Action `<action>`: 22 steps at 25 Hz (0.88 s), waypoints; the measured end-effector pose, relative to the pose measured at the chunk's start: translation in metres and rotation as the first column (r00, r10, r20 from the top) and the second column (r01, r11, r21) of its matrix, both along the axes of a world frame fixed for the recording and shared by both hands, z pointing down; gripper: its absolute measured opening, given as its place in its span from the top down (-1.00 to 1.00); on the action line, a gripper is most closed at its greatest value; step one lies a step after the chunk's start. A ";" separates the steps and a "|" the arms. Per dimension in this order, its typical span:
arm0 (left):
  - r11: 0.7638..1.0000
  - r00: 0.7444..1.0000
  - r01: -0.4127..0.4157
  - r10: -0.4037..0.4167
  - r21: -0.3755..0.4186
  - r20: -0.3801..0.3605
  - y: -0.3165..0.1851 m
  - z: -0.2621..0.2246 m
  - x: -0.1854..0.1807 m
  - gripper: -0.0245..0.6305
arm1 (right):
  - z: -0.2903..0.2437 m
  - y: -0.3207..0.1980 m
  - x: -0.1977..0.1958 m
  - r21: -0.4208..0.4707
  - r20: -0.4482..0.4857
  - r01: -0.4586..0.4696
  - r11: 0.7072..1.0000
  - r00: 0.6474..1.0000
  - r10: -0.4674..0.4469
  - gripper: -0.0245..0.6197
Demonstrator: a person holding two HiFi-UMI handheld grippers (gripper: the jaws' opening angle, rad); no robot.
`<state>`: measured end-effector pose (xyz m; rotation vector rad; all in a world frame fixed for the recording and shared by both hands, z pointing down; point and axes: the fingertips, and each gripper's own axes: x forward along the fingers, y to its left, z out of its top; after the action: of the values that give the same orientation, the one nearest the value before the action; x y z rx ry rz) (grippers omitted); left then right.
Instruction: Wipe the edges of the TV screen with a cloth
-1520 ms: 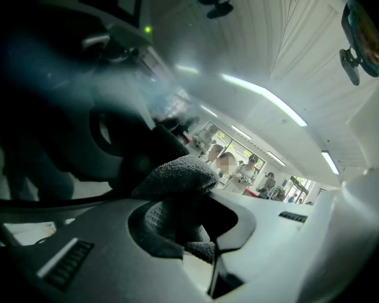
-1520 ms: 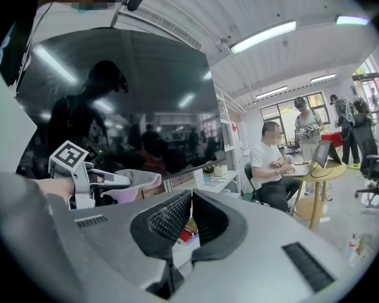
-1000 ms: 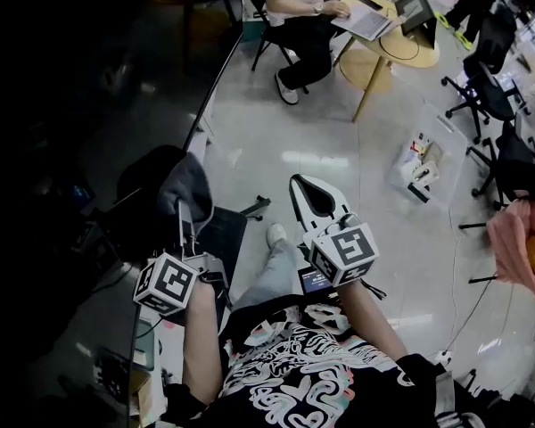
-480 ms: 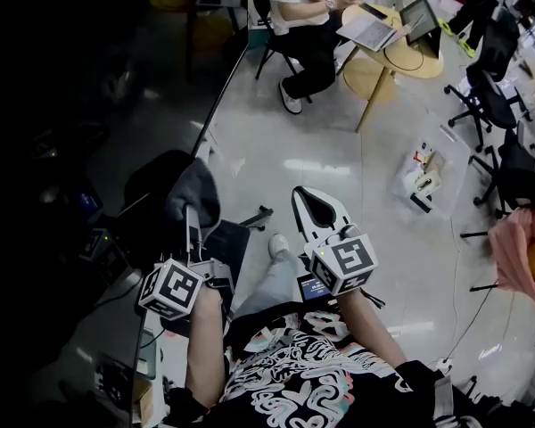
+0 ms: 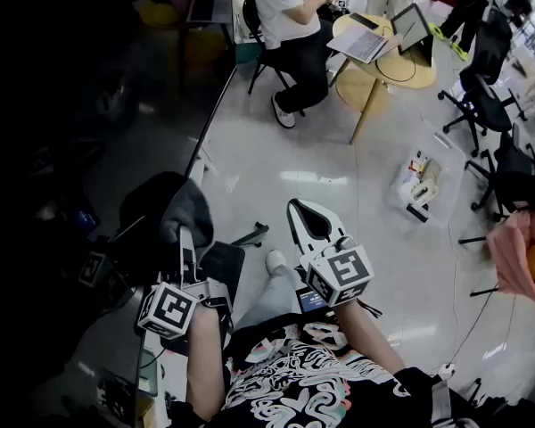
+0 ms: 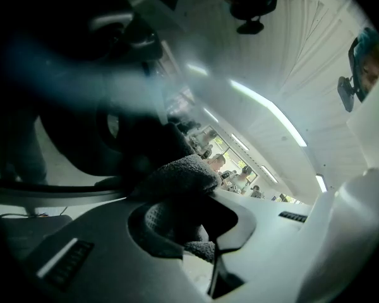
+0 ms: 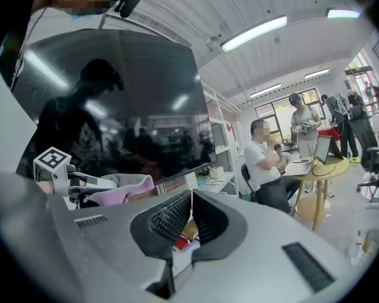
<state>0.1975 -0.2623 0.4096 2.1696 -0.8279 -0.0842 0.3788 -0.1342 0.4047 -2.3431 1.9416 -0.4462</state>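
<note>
TV screen (image 7: 114, 100) is large, dark and reflective. It stands ahead and to the left of the right jaws and directly in front of the left jaws, very close. In the head view its long edge runs right past the left jaw tips. The grey cloth (image 6: 177, 175) is bunched into a wad that bulges out past the left jaw tips, right at that screen edge. Can't tell whether it actually presses on the frame or sits just off it. The left gripper (image 6: 189, 216) has its jaws clamped on the cloth, which fills the gap between the pads, so the grip looks firm. The right gripper (image 7: 191, 201) is off to the side of the cloth and away from the screen, with its jaws closed together, pads meeting at the tips and nothing between them, so it looks idle. Step, as a judgement: the edge wipe is under way, with the cloth at the screen's edge and the left gripper doing the work. How much edge is left can't be read. The next move probably calls for sliding the wad along the edge in line with the bezel, with light steady contact and the grip kept tight so the cloth doesn't pull out. Only the cloth should lead, so the bare jaw tips don't scrape the panel.
</note>
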 end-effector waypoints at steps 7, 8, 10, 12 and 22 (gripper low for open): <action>1.000 1.000 0.001 -0.002 -0.024 -0.030 -0.007 0.003 0.015 0.71 | 0.003 -0.019 0.021 -0.003 0.000 0.015 1.000 1.000 -0.015 0.83; 1.000 0.999 0.002 -0.003 -0.027 -0.034 -0.008 0.003 0.016 0.71 | 0.003 -0.022 0.023 -0.003 0.002 0.017 1.000 1.000 -0.017 0.83; 0.999 0.999 0.004 -0.006 -0.035 -0.047 -0.011 0.003 0.021 0.71 | 0.003 -0.029 0.026 -0.003 0.008 0.024 1.000 1.000 -0.024 0.83; 0.999 0.999 0.001 -0.003 -0.043 -0.050 -0.014 0.004 0.029 0.71 | 0.003 -0.038 0.032 -0.005 0.008 0.033 0.999 0.999 -0.032 0.83; 0.997 0.998 0.004 -0.010 -0.082 -0.069 -0.031 0.003 0.042 0.71 | -0.005 -0.068 0.050 -0.009 -0.002 0.046 0.999 0.999 -0.046 0.83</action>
<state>0.2399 -0.2929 0.4123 2.0753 -0.7865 -0.1262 0.4291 -0.2018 0.3996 -2.3101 2.0019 -0.4569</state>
